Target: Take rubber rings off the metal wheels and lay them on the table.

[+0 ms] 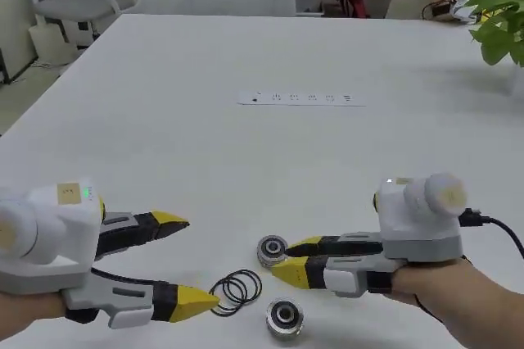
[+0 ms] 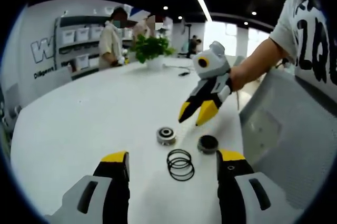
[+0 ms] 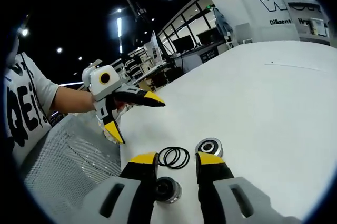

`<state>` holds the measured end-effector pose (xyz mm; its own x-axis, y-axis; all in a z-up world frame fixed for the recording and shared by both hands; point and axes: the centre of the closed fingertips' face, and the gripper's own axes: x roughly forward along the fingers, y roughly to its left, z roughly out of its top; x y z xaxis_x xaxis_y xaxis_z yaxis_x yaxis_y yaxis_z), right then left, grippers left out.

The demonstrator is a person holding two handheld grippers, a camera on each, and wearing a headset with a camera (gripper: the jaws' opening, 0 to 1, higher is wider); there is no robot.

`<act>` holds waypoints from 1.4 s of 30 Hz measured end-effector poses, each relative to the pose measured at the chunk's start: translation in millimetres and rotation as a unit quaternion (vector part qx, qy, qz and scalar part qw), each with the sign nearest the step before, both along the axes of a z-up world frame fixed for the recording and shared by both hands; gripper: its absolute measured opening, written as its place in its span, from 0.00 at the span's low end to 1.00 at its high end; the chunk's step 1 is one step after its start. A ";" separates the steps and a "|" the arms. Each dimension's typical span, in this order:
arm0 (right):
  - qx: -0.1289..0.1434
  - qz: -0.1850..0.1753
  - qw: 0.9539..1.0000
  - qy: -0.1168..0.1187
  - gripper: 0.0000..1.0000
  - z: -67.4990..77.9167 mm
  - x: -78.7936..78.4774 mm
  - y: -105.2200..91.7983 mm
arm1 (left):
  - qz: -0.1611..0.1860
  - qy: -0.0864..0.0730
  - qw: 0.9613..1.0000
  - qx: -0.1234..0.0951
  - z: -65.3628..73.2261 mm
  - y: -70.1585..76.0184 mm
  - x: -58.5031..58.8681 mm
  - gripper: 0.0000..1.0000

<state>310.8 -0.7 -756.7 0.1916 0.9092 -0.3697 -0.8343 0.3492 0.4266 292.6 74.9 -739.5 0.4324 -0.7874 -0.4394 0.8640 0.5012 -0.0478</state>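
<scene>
The left gripper [image 1: 196, 263] and right gripper [image 1: 282, 258] are held open and empty at lower frame, with 2 metal wheels [image 1: 284, 316] and loose rubber rings [image 1: 237, 287] seen between them on the white table [image 1: 246, 160].

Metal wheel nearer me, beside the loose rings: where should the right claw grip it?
Probably the outer rim of the wheel, the right claw coming down from above, closing across it. It lies flat, bore up, so its round sides are exposed. The loose rings lie at its left.
</scene>
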 end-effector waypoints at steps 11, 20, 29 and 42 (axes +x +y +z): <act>-0.001 0.007 0.998 -0.067 0.40 22.9 -2.3 -15.1 | 0.004 -0.004 1.000 -0.002 5.4 3.1 -0.5 0.70; -0.007 0.003 0.994 -0.107 0.52 29.5 -3.7 -35.1 | 0.011 -0.007 1.000 -0.002 6.7 7.3 -1.6 0.71; -0.018 -0.011 0.991 -0.131 0.65 29.5 -3.7 -55.1 | 0.009 -0.009 1.000 0.002 6.4 7.3 -4.0 0.74; -0.044 -0.016 0.987 -0.151 0.75 19.5 -13.9 -73.2 | 0.006 -0.009 1.000 0.007 4.0 9.1 -11.6 0.77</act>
